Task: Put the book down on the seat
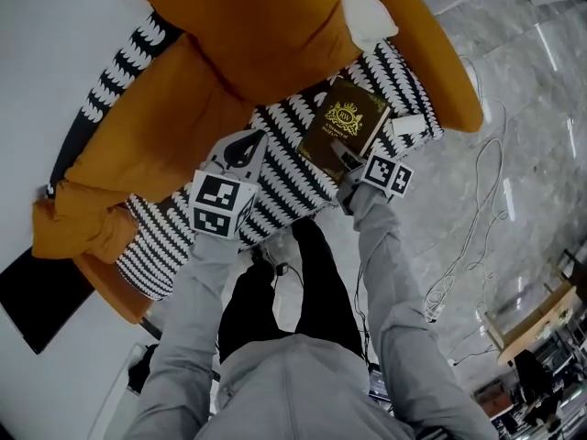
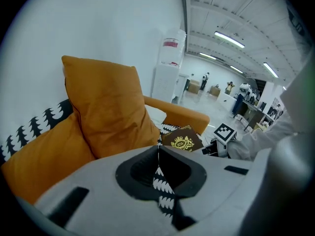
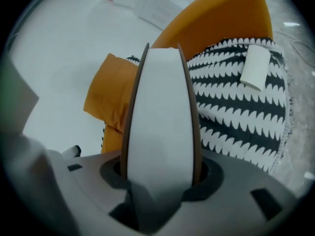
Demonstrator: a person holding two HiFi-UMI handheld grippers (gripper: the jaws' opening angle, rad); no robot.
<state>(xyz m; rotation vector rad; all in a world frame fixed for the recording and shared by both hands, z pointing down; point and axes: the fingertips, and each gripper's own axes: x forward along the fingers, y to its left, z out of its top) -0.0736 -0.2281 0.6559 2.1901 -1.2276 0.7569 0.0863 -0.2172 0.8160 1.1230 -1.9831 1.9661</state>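
Note:
A dark brown book (image 1: 344, 122) with a gold crest is over the right part of the black-and-white patterned seat (image 1: 284, 186) of an orange armchair. My right gripper (image 1: 347, 159) is shut on its near edge. In the right gripper view the book's white page edge (image 3: 160, 122) fills the space between the jaws, with the seat (image 3: 236, 102) beyond. Whether the book touches the seat I cannot tell. My left gripper (image 1: 249, 140) is shut and holds nothing, over the seat's front middle. From the left gripper view (image 2: 158, 149) the book (image 2: 181, 140) lies ahead to the right.
Two orange pillows (image 1: 248, 35) lean against the chair back. A white rolled item (image 1: 408, 126) lies at the seat's right edge by the orange armrest (image 1: 431, 44). White cables (image 1: 477, 218) trail over the grey floor. A water dispenser (image 2: 167, 68) stands behind the chair.

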